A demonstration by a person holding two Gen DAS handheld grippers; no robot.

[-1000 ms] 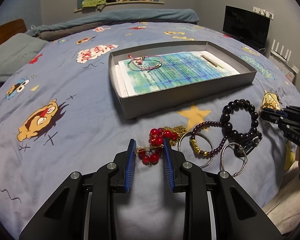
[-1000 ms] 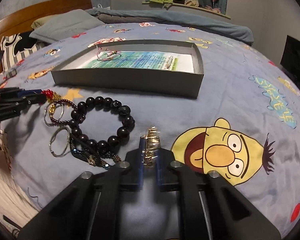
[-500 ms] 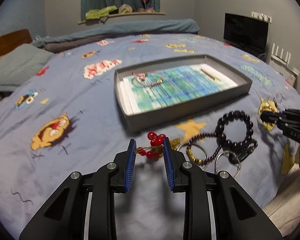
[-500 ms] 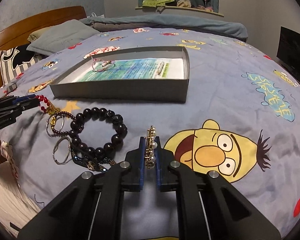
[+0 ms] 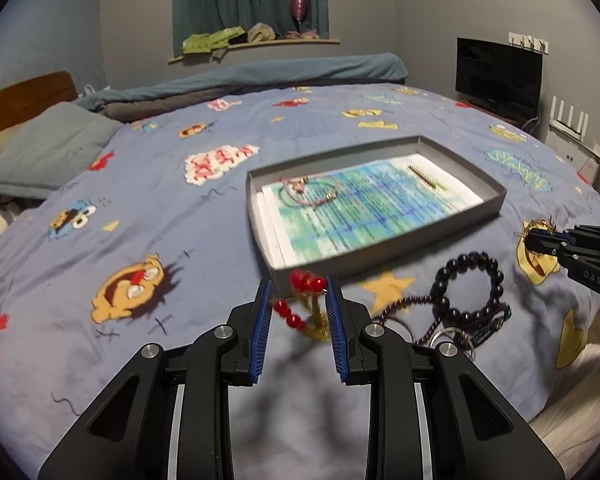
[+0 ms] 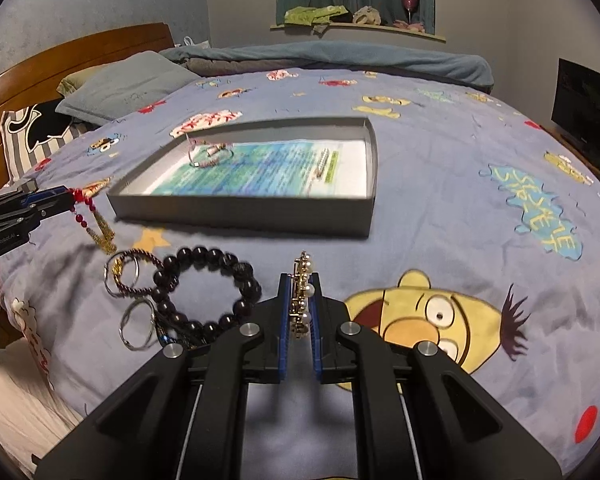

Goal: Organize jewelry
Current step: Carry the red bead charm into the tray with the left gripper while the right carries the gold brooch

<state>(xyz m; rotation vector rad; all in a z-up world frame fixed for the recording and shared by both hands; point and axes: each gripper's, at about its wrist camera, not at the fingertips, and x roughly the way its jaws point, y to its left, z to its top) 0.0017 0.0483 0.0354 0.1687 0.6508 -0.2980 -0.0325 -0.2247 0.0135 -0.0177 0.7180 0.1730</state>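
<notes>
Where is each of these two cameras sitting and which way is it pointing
Left wrist: rides the left gripper, looking forward over the bedspread toward the grey tray; its own fingers hold the red bead piece, with the right gripper at the right edge.
Right wrist: rides the right gripper, also facing the tray; its fingers pinch the gold pearl piece, with the left gripper at the left edge.
Shared: the tray, the black bead bracelet and the curtained window shelf.
</notes>
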